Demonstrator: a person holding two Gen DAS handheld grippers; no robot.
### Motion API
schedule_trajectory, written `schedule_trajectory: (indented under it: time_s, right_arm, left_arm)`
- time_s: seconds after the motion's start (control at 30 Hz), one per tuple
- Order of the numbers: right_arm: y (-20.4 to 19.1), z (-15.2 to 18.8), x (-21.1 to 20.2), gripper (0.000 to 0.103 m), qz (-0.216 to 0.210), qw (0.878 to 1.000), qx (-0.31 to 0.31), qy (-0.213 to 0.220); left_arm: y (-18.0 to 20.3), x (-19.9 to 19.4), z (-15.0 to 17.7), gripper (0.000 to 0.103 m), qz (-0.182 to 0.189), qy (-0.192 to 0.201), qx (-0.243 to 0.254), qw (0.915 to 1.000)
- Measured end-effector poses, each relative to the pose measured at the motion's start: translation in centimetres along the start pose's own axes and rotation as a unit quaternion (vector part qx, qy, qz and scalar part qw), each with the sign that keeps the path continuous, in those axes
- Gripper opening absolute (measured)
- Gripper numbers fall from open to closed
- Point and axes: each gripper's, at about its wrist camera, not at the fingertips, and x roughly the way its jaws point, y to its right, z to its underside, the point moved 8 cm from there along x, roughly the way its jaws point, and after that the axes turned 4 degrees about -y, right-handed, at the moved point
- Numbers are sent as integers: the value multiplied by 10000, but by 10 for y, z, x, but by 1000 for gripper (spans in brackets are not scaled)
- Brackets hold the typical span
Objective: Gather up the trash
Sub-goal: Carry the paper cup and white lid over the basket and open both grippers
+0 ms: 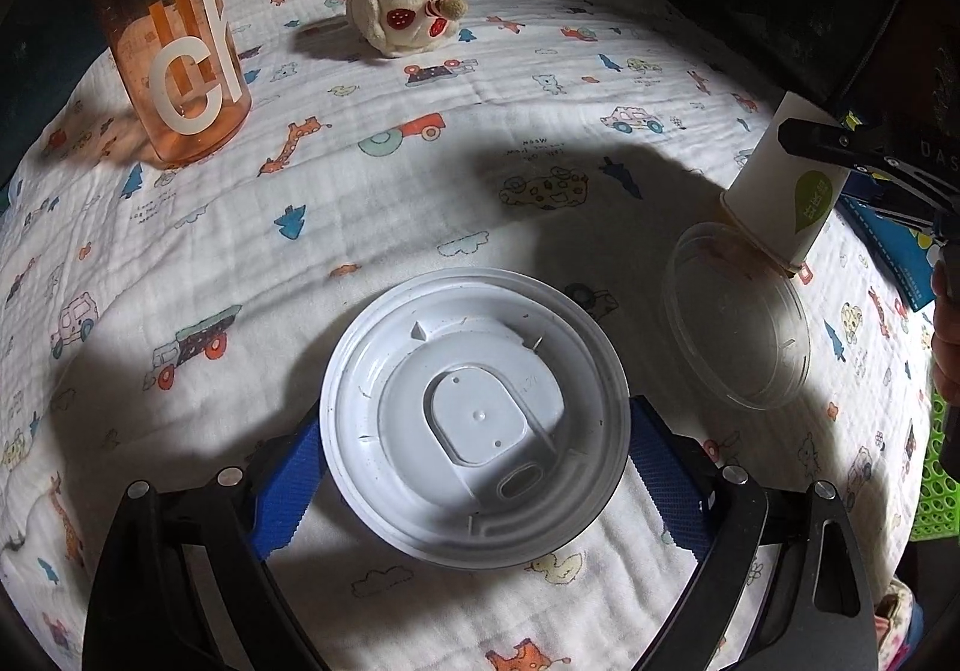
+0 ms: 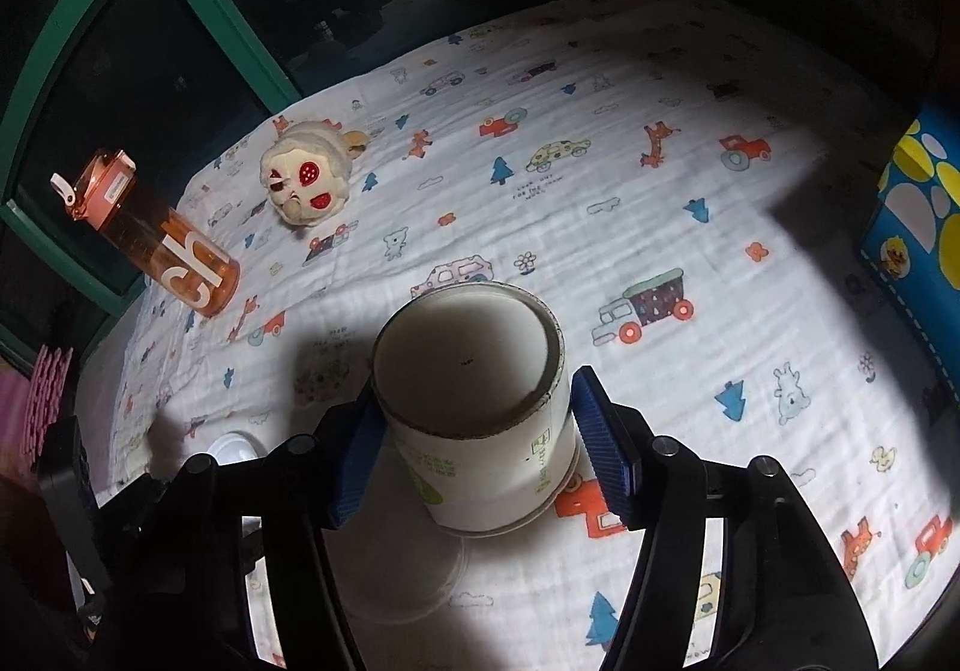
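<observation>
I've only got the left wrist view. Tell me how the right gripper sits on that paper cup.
Observer: The right gripper straddles the cup, with one blue pad against each side wall.
Operator: Say what the cup's top end looks like.
Observer: It's the base, a recessed underside, bare apart from a tiny dark speck, facing the right camera.
Operator: Report what lies to the right of it.
Observer: A blue box with yellow and white spots and a duck sticker, at the cloth's right edge.
</observation>
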Motion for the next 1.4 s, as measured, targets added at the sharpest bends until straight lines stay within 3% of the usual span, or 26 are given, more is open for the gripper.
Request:
schedule_trajectory:
  time_s: [0.33, 0.67, 1.07, 1.4]
  right_arm:
    - [1, 30, -60, 60, 134, 9989, -235, 380]
    - [24, 69, -129, 60, 190, 9967, -56, 788]
    - [77, 111, -193, 60, 422, 9922, 412, 1101]
    - [143, 172, -247, 60, 1046, 9822, 953, 1233]
  left_arm:
    - [19, -24, 9, 90, 141, 192, -46, 9997]
    - [72, -58, 19, 90, 380, 427, 183, 9982]
    - [150, -81, 26, 90, 726, 564, 659, 9936]
    - [240, -94, 31, 90, 1191, 550, 1210, 9839]
